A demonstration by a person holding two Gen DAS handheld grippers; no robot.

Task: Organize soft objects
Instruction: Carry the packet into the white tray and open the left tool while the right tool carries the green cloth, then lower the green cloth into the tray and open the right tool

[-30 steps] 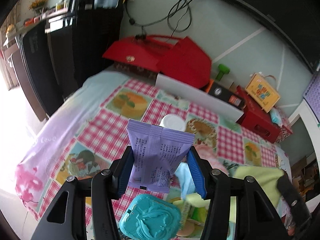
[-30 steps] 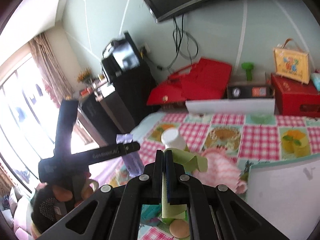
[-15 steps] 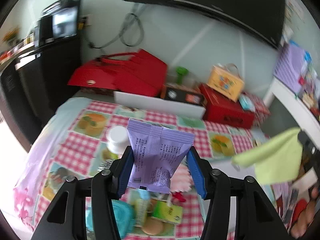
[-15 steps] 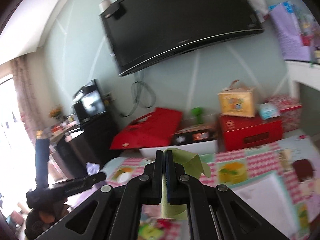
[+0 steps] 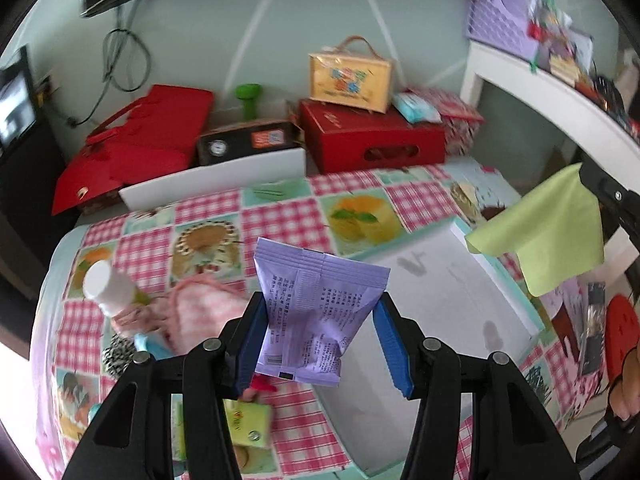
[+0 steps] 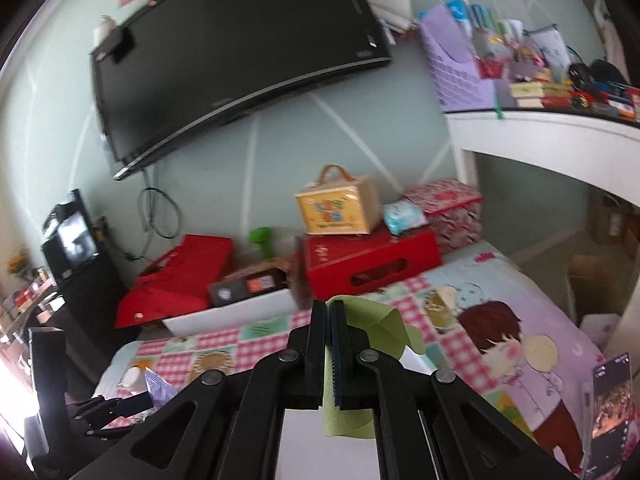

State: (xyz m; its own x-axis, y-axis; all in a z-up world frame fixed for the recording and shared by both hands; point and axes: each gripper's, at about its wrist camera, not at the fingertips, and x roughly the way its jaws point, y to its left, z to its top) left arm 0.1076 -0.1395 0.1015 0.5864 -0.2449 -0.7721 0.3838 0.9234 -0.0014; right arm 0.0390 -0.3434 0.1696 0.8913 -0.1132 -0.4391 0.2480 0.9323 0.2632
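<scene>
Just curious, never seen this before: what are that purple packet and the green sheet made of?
Purple packet: looks like thin matte plastic film, with crimped seals and printed text. Green sheet: probably soft cloth, perhaps microfibre; it hangs limp and folds over without creasing.

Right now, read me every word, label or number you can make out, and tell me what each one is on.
No text here reads clearly.
Purple packet in the left gripper: rows of small print and a barcode, too small to read.
Yellow carry box: colourful lettering, blurred.
Dark box: a round dial and an orange label, blurred.
Green cloth in the right gripper: no print.
</scene>
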